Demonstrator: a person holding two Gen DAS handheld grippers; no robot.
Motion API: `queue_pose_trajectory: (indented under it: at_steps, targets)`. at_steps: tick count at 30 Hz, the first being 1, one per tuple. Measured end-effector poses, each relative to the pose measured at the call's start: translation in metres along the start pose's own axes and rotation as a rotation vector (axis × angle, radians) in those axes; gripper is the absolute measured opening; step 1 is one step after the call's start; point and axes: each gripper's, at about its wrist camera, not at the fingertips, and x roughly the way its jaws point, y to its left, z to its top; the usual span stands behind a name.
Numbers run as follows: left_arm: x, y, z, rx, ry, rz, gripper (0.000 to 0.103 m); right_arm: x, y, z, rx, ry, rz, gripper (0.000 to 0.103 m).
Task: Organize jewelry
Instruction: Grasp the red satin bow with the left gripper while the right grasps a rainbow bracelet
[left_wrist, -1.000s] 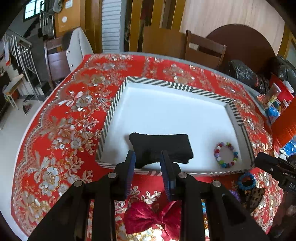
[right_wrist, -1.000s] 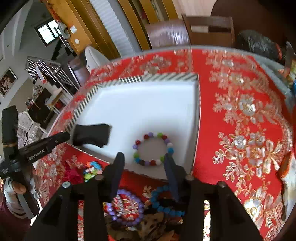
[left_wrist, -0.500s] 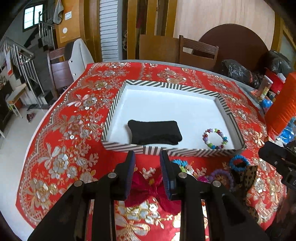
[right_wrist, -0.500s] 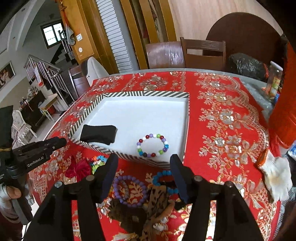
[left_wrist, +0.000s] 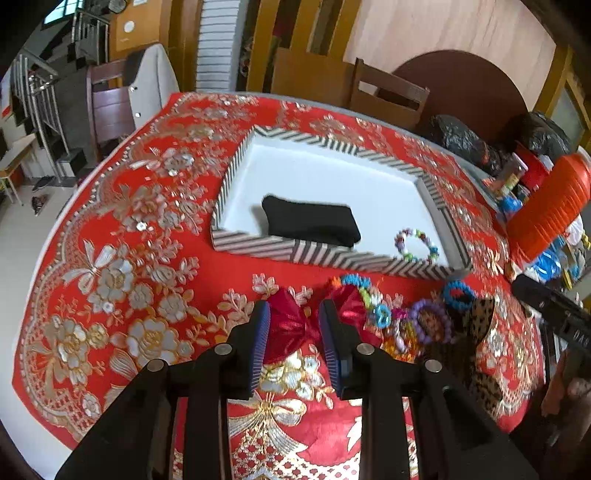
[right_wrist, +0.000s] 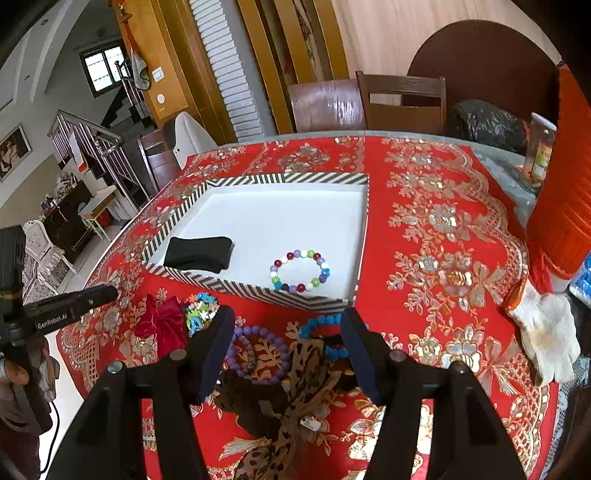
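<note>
A striped tray (left_wrist: 325, 254) (right_wrist: 255, 288) with a white floor holds a black cloth pad (left_wrist: 310, 220) (right_wrist: 199, 254) and a multicoloured bead bracelet (left_wrist: 416, 245) (right_wrist: 300, 270). In front of the tray lie a red bow (left_wrist: 291, 325) (right_wrist: 162, 323), a colourful charm bracelet (left_wrist: 369, 295) (right_wrist: 199, 310), a purple bead bracelet (left_wrist: 430, 325) (right_wrist: 255, 354), a blue bead bracelet (left_wrist: 459, 294) (right_wrist: 321, 332) and a leopard-print bow (right_wrist: 295, 376). My left gripper (left_wrist: 294, 325) is open, its jaws on either side of the red bow. My right gripper (right_wrist: 288, 343) is open above the purple and blue bracelets.
The round table carries a red and gold floral cloth (left_wrist: 147, 295) (right_wrist: 436, 258). An orange container (left_wrist: 546, 210) (right_wrist: 561, 206), a white glove (right_wrist: 543, 332) and small clutter sit at the right. Wooden chairs (right_wrist: 402, 103) stand behind the table.
Both grippers have pulled back from the tray toward the near side. The left one now straddles the red bow; the right one has opened wider over the loose bracelets.
</note>
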Motion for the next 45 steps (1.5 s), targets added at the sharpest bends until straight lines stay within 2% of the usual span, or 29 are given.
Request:
queue_pose_trajectory:
  at_steps: [5, 7, 11, 21, 29, 33, 35, 37, 39, 45]
  targets:
    - [0.012, 0.0, -0.005, 0.014, 0.039, -0.036, 0.039, -0.002, -0.004, -0.003, 0.013, 0.0, -0.005, 0.063]
    - [0.012, -0.002, -0.006, 0.035, 0.035, -0.051, 0.039, -0.002, -0.003, -0.003, 0.019, 0.005, 0.024, 0.063]
    - [0.015, -0.01, -0.007, 0.105, 0.045, -0.095, 0.044, 0.001, 0.007, -0.003, -0.012, 0.012, 0.036, 0.063]
    - [0.035, -0.026, -0.01, 0.352, 0.089, -0.106, 0.044, 0.011, 0.02, -0.005, -0.035, 0.043, 0.068, 0.063]
    - [0.053, -0.025, -0.001, 0.47, 0.129, -0.152, 0.044, 0.027, 0.038, -0.005, -0.107, 0.083, 0.077, 0.063]
    - [0.063, -0.021, 0.001, 0.469, 0.154, -0.183, 0.044, 0.043, 0.055, -0.006, -0.208, 0.116, 0.08, 0.062]
    - [0.066, -0.019, -0.001, 0.473, 0.161, -0.194, 0.045, 0.052, 0.063, -0.008, -0.263, 0.129, 0.08, 0.056]
    - [0.069, -0.019, -0.003, 0.479, 0.168, -0.207, 0.047, 0.065, 0.07, -0.008, -0.299, 0.159, 0.091, 0.051]
    - [0.073, -0.02, -0.004, 0.491, 0.183, -0.22, 0.059, 0.079, 0.074, -0.008, -0.327, 0.188, 0.097, 0.049]
    - [0.075, -0.022, -0.006, 0.504, 0.188, -0.26, 0.069, 0.112, 0.079, -0.009, -0.358, 0.255, 0.13, 0.038]
